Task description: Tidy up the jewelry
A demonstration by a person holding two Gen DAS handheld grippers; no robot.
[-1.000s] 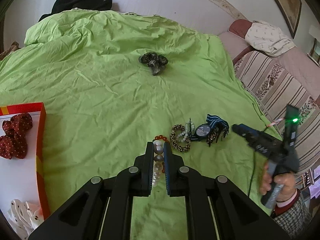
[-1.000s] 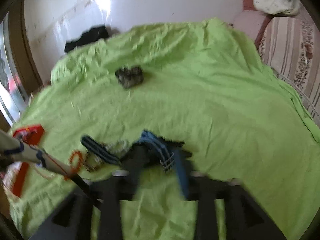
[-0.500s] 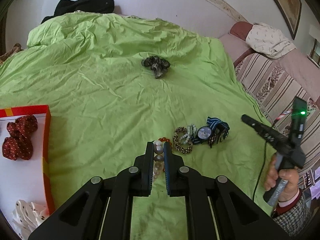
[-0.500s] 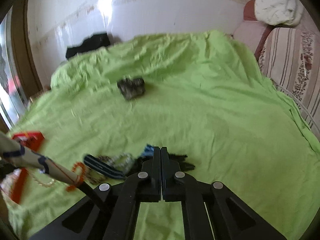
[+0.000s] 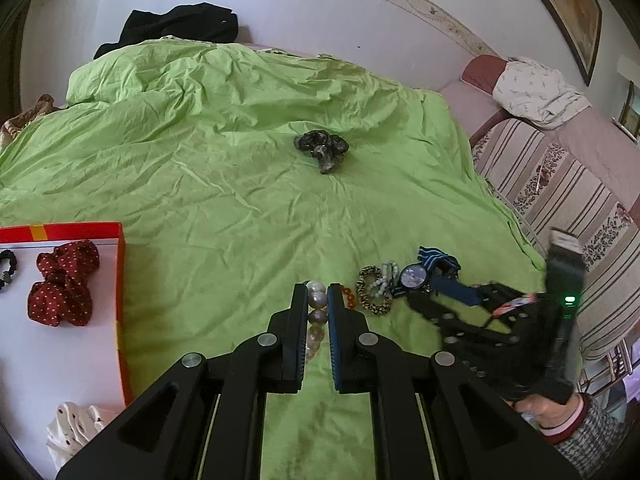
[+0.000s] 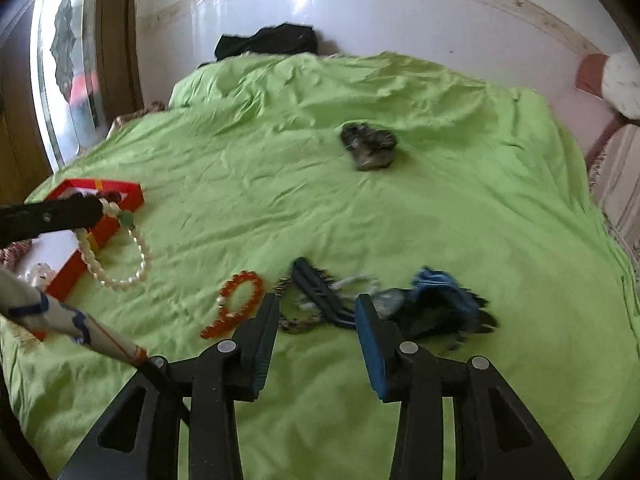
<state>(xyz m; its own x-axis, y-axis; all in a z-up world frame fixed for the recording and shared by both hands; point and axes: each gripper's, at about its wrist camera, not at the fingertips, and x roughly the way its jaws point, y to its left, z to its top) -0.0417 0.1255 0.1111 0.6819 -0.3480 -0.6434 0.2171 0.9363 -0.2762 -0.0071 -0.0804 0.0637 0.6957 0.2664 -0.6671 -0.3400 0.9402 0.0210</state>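
Note:
My left gripper (image 5: 318, 292) is shut on a string of large pearls (image 5: 316, 300), which hangs in a loop (image 6: 120, 256) above the green bedspread beside the red box (image 5: 120, 264). My right gripper (image 6: 316, 312) hovers low over the jewelry pile, its jaws opening and its pads touching nothing. Just beyond its tips lie a blue-striped watch (image 5: 412, 276), a leopard-print bracelet (image 5: 372, 296) and pale beads (image 5: 384, 276), all blurred in the right wrist view. An orange bead bracelet (image 6: 236, 304) lies left of the pile.
The box holds a red dotted scrunchie (image 5: 62, 284), a black hair tie (image 5: 8, 268) and a white dotted piece (image 5: 76, 424). A dark scrunchie (image 5: 322, 150) lies mid-bed. A striped sofa (image 5: 560, 184) borders the right edge and black clothing (image 5: 180, 26) lies at the head.
The right gripper swung left over the jewelry pile and went from shut to open. The left gripper keeps its grip on the pearls and has drifted slightly toward the box.

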